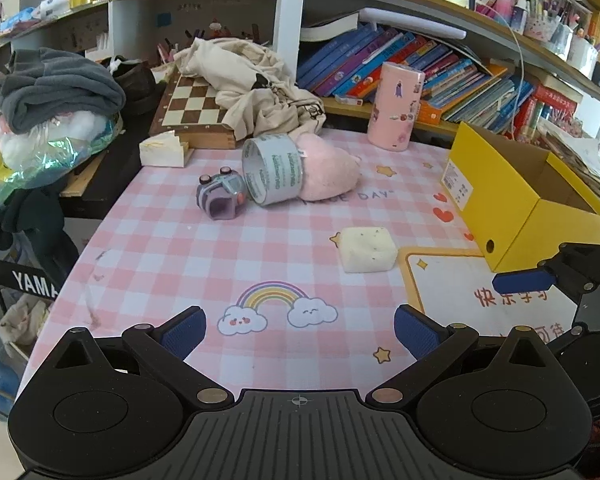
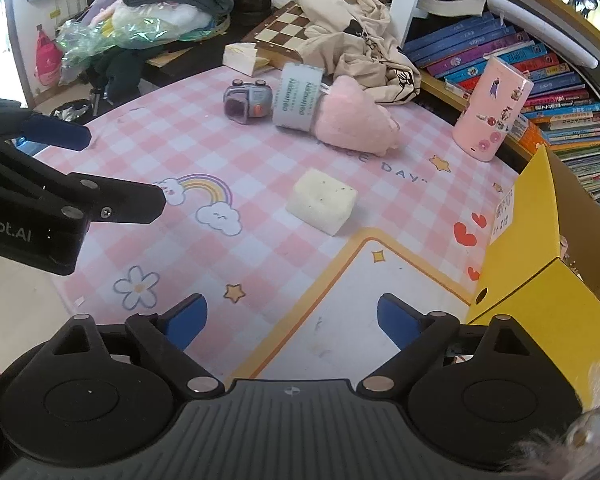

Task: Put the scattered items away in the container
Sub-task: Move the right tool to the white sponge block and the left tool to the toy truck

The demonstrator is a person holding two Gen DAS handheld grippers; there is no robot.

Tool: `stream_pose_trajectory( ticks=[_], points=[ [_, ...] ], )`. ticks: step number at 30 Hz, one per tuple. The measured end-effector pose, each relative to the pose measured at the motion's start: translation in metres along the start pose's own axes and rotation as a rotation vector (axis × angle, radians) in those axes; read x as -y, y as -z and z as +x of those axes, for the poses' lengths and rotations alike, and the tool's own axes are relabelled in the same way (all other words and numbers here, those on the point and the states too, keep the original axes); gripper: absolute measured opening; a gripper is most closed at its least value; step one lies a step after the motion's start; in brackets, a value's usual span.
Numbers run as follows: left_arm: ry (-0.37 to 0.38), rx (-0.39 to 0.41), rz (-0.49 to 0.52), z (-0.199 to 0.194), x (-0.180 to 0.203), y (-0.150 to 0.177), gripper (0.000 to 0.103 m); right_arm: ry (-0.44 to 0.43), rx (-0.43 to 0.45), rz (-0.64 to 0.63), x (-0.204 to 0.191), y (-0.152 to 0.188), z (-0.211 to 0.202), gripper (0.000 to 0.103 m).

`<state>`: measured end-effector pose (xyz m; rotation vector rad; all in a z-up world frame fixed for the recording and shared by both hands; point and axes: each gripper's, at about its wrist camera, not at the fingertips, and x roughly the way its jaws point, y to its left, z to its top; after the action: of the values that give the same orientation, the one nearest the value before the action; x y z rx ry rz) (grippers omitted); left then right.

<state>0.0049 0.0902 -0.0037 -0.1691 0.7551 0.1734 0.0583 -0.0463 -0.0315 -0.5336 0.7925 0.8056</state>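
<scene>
- both claws are nearest the lens: the left gripper (image 1: 300, 330) and the right gripper (image 2: 292, 324) hang over the pink checked mat (image 1: 180, 240) with jaws spread wide and nothing between the pads
- task looks barely begun: the yellow box (image 1: 512, 208), the container, sits to the right of both claws, just beside the right one; the part of its inside that shows in the left view looks bare, though its floor is mostly hidden
- nearest loose item is the white speckled block (image 2: 322, 202), ahead of the right claw and ahead and a little right of the left claw, apart from the box
- farther ahead, the grey toy car (image 1: 221, 196) lies just left of the tape roll (image 1: 274, 170), which leans against the pink plush (image 1: 332, 168); all three are untouched, left of the box
- the pink sticker-covered canister (image 1: 396, 106) stands upright at the far edge, beyond the box's near corner
- so about five items are left to move, none gripped yet
- writing: the mat reads "day" near the plush, with earlier letters covered; red chinese characters sit on the white panel by the right claw; "yama" shows on a black case (image 1: 32, 284) off the left edge; "obot.ai" is printed on the left claw's body as seen from the right view; the tape's print is too blurred to read
</scene>
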Motion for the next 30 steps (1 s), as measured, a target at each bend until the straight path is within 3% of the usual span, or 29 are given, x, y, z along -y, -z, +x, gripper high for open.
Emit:
stream_pose_trajectory(
  ticks=[10, 21, 27, 30],
  points=[
    [-0.009, -0.024, -0.024, 0.025, -0.008, -0.01, 0.102, -0.016, -0.025, 0.015, 0.016, -0.013, 0.028, 0.092],
    [-0.078, -0.031, -0.01, 0.059, -0.024, -0.035, 0.102, -0.049, 0.0, 0.044, 0.033, -0.038, 0.062, 0.092],
    [-0.137, -0.026, 0.012, 0.086, -0.035, -0.05, 0.102, -0.075, -0.003, 0.015, 0.033, -0.047, 0.08, 0.085],
    [-0.132, -0.029, 0.013, 0.102, -0.043, -0.062, 0.102, -0.085, 0.0, 0.002, 0.033, -0.051, 0.087, 0.083]
  ],
)
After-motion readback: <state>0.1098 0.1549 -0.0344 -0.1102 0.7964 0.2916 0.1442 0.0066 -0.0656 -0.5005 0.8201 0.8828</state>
